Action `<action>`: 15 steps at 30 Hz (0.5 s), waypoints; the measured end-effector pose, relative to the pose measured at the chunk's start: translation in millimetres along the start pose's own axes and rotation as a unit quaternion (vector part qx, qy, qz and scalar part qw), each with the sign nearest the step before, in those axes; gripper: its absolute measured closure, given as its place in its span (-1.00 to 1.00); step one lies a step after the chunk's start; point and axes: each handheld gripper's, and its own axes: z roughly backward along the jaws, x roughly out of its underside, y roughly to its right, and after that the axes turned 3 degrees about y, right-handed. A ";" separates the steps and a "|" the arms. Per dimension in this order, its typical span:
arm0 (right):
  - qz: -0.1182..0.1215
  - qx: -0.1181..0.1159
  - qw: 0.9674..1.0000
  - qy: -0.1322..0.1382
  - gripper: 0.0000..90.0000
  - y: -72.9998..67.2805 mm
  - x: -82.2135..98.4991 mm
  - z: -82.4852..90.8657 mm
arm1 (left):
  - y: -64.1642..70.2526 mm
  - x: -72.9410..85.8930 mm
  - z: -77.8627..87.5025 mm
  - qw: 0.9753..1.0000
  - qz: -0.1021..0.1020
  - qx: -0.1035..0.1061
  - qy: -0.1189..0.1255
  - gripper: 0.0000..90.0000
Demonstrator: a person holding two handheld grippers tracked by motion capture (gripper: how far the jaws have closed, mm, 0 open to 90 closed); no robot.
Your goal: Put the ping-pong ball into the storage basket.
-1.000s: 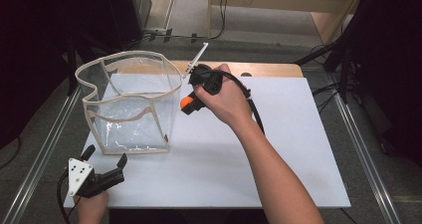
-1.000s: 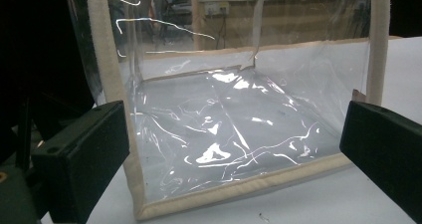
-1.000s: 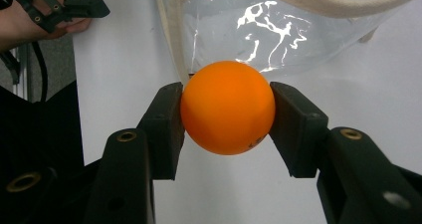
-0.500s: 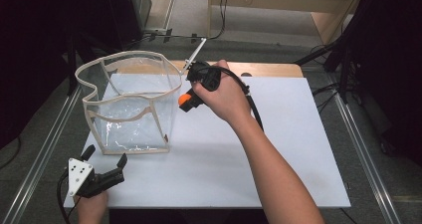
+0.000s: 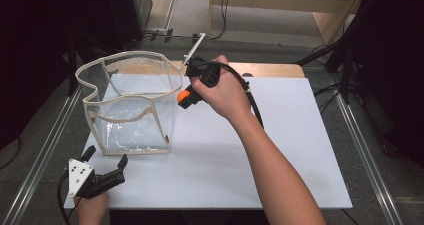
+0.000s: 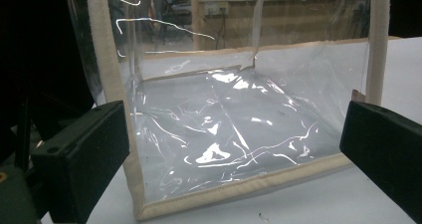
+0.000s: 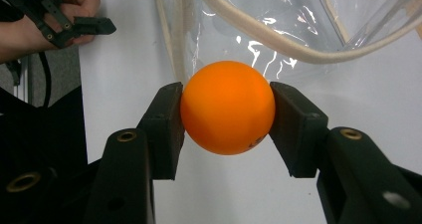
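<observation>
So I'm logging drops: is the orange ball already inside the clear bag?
No, the orange ball is clamped between the right gripper jaws, outside the clear bag.

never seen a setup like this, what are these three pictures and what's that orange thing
A person sits at a white table and holds a hand-operated two-jaw gripper in each hand. There is no robot arm.

The high view looks down from above the person's side. The other two pictures come from small cameras riding on each gripper, looking along its black jaws.

On the table stands a clear plastic bag with beige trim, open at the top and apparently empty.

The right gripper is shut on an orange ball, held beside the bag's rim. The left gripper is open and holds nothing; it sits near the table's front left corner, pointing at the bag.
</observation>
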 end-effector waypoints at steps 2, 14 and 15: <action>0.002 -0.001 1.000 0.003 0.07 0.9 -1.2 0.3 | 0.0 0.0 0.1 1.000 -0.001 0.000 0.000 -1.00; 0.000 -0.002 1.000 0.005 0.07 4.6 -8.3 2.4 | -0.3 0.0 0.0 1.000 0.000 0.000 0.000 -1.00; 0.001 -0.001 1.000 0.003 0.07 5.1 -9.2 2.6 | -0.2 0.0 0.0 1.000 0.000 0.000 0.000 -1.00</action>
